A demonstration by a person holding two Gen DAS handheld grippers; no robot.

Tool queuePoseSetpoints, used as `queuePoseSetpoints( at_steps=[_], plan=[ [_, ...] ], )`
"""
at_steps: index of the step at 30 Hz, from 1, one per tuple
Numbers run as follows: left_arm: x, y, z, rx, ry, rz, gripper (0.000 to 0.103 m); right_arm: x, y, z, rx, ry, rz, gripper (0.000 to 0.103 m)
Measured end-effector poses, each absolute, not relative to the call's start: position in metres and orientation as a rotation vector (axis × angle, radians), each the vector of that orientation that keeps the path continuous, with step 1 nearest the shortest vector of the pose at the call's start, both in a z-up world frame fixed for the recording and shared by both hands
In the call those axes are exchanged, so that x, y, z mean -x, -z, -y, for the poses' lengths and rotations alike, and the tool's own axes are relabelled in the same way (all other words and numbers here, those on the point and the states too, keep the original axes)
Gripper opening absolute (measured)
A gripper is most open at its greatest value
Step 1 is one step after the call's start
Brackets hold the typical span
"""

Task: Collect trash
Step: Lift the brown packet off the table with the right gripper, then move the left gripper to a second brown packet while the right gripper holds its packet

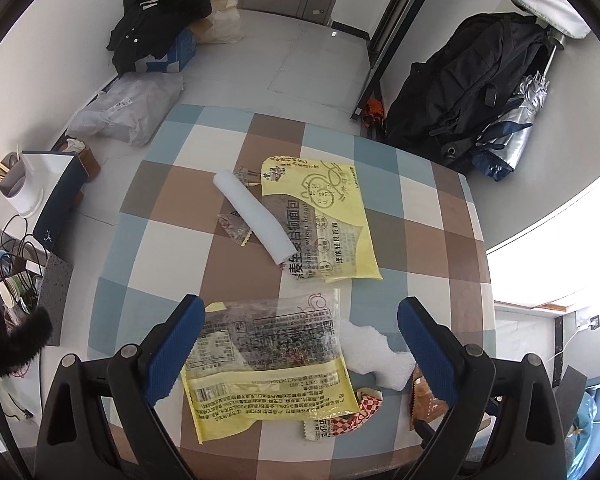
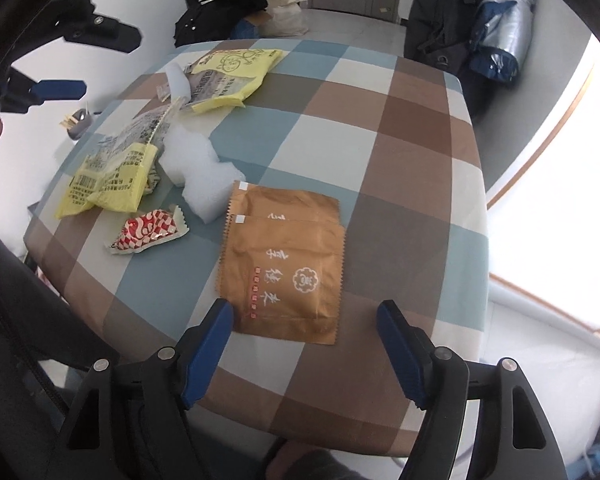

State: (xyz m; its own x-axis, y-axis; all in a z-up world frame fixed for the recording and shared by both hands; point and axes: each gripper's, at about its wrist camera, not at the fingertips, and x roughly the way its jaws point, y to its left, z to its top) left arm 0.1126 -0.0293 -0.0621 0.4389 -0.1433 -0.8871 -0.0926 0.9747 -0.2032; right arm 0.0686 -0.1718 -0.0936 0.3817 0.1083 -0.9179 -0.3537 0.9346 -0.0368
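Directly ahead of right tool [image 2: 304, 344], brown packet [image 2: 284, 276], untouched

Strong daylight enters from the overexposed white window band [image 1: 556, 240] on the right of both views, blown out to featureless glare, and leaves the checked blue, brown and white tablecloth [image 2: 340, 128] evenly bright with only faint, soft shadows under the litter. The glossy yellow and clear plastic bread bag [image 1: 268, 360] shows pale sheen across its print. Both fisheye pictures bend straight lines, darken to black at the corners, and stay fairly sharp centrally.
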Motion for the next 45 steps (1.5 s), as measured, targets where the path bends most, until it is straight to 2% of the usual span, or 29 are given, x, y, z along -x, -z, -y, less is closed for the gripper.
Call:
queuePoseSetpoints(
  at_steps=[5,8,10,13,15,27,41,45],
  plan=[
    [-0.113,0.063,0.034,0.229,0.031,-1.121,0.095,-0.070,0.097,0.160,0.289,-0.301,-1.125,0.073],
    [-0.112,0.063,0.036,0.220,0.030,-1.121,0.095,-0.070,0.097,0.158,0.289,-0.297,-1.107,0.070],
    [-0.112,0.063,0.037,0.211,0.026,-1.117,0.095,-0.069,0.095,0.157,0.290,-0.300,-1.102,0.058],
    [-0.111,0.063,0.037,0.206,0.022,-1.109,0.095,-0.069,0.093,0.160,0.266,-0.301,-1.101,0.050],
    [-0.110,0.063,0.037,0.197,0.018,-1.101,0.095,-0.069,0.091,0.163,0.244,-0.306,-1.103,0.048],
    [-0.101,0.059,0.054,0.101,0.085,-1.059,0.095,-0.060,0.059,0.199,0.044,-0.305,-1.038,0.047],
    [-0.090,0.095,0.169,-0.583,0.617,-1.150,0.095,-0.049,0.044,0.265,-0.057,-0.184,-0.998,0.047],
    [-0.091,0.108,0.199,-0.676,0.739,-1.200,0.095,-0.048,0.031,0.282,-0.110,-0.162,-0.953,0.048]
  ],
)
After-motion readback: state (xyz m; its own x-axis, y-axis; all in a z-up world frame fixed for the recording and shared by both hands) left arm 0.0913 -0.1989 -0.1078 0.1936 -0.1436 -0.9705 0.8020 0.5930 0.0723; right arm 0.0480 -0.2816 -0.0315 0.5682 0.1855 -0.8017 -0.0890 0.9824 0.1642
